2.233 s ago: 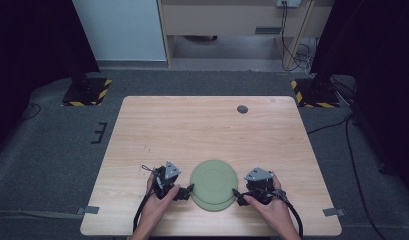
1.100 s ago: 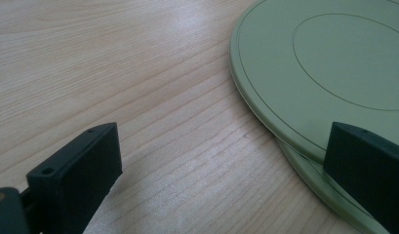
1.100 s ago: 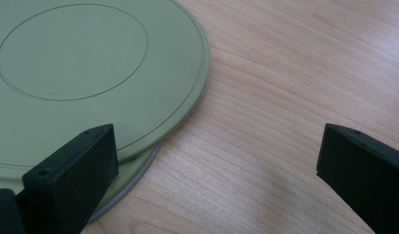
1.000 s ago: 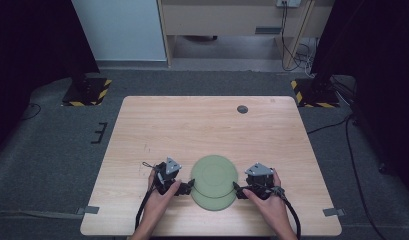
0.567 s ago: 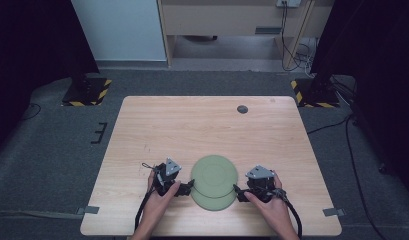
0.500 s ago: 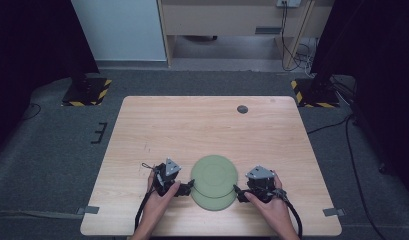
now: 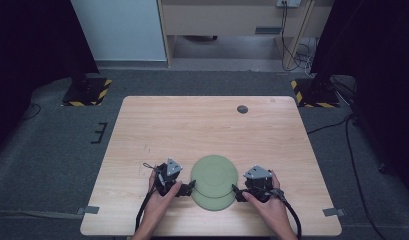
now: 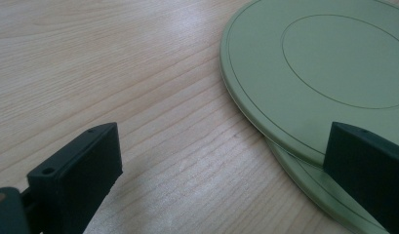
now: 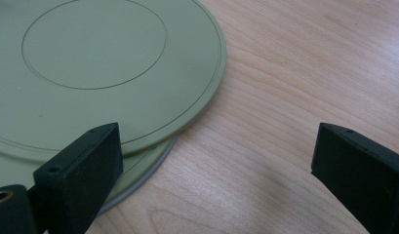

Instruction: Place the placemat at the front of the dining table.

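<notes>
Two green plates sit near the front edge of the tabletop [image 7: 142, 125], abt in the middle btw the left & right edges. The top plate [image 7: 214, 174] lies on the bottom plate [image 7: 212, 202], pushed a bit toward the far edge, so the bottom one peeks out in front. The left hand-held gripper [image 7: 188, 188] is just left of the plates w/ its jaws wide open; one jaw sits over the plates' rim, the other over bare wood. The right hand-held gripper [image 7: 237, 190] is just right of the plates, also wide open, w/ one jaw over the rim. Neither one is holding anything. A small dark round spot [image 7: 242, 109] is near the far edge, well apart from the plates.
</notes>
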{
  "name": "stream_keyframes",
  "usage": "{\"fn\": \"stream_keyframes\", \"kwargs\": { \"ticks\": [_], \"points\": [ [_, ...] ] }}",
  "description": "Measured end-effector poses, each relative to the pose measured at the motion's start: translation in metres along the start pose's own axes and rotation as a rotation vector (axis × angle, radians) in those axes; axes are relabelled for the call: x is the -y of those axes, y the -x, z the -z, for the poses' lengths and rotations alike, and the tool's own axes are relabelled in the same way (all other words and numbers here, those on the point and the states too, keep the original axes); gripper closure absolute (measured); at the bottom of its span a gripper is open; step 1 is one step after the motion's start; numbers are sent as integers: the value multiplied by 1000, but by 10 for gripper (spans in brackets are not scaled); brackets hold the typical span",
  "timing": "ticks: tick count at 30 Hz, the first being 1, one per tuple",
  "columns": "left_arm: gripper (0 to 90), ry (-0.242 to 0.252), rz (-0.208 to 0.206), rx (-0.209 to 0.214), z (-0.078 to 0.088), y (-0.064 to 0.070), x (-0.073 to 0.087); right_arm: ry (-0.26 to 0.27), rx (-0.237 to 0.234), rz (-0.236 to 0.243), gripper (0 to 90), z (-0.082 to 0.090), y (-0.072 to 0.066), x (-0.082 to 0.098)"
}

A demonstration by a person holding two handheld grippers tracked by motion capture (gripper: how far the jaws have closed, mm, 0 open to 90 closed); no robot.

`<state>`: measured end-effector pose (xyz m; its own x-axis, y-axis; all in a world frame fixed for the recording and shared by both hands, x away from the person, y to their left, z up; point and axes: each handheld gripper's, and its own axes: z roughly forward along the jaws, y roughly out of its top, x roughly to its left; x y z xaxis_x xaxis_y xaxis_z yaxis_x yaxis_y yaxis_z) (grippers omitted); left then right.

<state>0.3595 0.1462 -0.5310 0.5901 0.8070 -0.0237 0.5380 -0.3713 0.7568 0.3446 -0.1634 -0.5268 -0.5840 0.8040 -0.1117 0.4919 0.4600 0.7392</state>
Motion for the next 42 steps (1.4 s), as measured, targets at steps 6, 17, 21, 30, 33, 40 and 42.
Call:
{"fn": "stream_keyframes", "kwargs": {
  "ticks": [6, 17, 21, 30, 33, 40, 42],
  "points": [
    [1, 1, 1, -2, 0, 0, 0, -2, 3, -4, 42, 0, 0, 0],
    [0, 0, -2, -6, -1, 0, -1, -4, 10, -12, 28, -2, 1, -1],
    [0, 1, 1, -6, -2, -1, -2, -5, 18, -13, 24, -2, 1, -1],
    [0, 13, 16, -2, -7, -2, -4, -8, 31, -32, 15, -6, 3, -3],
    [0, 16, 21, 1, -7, -3, -4, -6, 39, -30, 15, -7, 3, -4],
    [0, 15, 24, 1, -9, -5, -5, -4, 49, -40, 15, -9, 4, -6],
    [0, 7, 18, 0, -9, -5, -7, -4, 53, -44, 15, -9, 4, -6]
  ]
}}
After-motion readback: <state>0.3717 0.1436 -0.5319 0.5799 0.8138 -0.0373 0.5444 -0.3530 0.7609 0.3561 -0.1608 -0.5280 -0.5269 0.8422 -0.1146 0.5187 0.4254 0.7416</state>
